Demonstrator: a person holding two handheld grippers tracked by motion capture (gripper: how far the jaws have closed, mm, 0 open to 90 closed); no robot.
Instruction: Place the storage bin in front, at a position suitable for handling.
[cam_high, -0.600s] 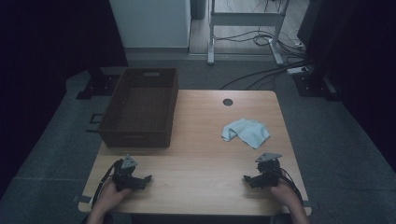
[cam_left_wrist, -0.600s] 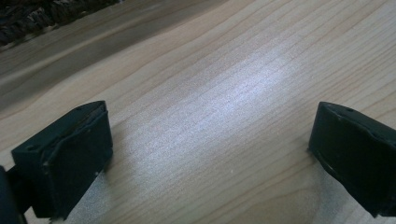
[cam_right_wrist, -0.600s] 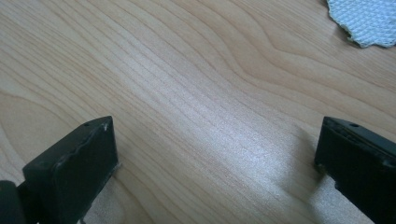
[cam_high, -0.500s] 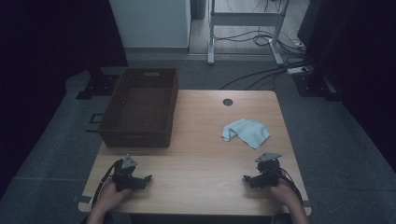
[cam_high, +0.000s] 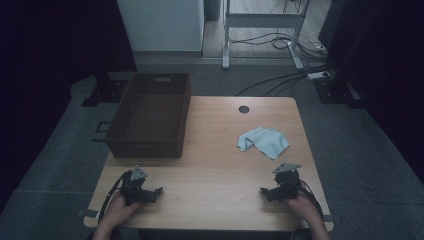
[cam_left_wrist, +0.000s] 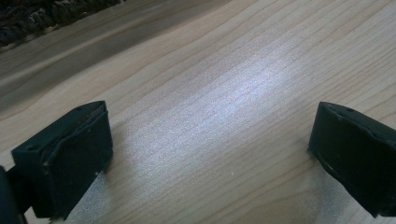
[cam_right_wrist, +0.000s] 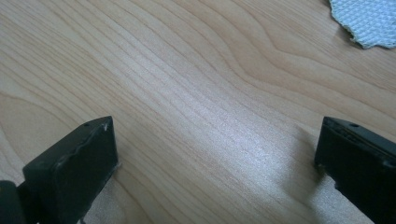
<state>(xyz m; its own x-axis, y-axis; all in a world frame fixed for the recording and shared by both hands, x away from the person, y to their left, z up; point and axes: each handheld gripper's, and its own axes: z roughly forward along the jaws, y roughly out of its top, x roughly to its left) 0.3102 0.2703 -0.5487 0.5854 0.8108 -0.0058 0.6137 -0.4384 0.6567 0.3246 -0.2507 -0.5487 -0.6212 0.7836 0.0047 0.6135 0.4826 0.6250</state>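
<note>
Left gripper (cam_left_wrist: 210, 154) fingers (cam_left_wrist: 70, 158) spread wide over table (cam_left_wrist: 224, 84)

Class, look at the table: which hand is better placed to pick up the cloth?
Probably the right. The right tongs rest open on the table just below the cloth; the left tongs sit across the table, nearer the basket.

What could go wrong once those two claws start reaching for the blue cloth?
The cloth lies crumpled and flat on the table, so the open right gripper might pinch one loose layer and drag it. The basket sits across the table near the left gripper, so a carried cloth could snag on its rim.
</note>
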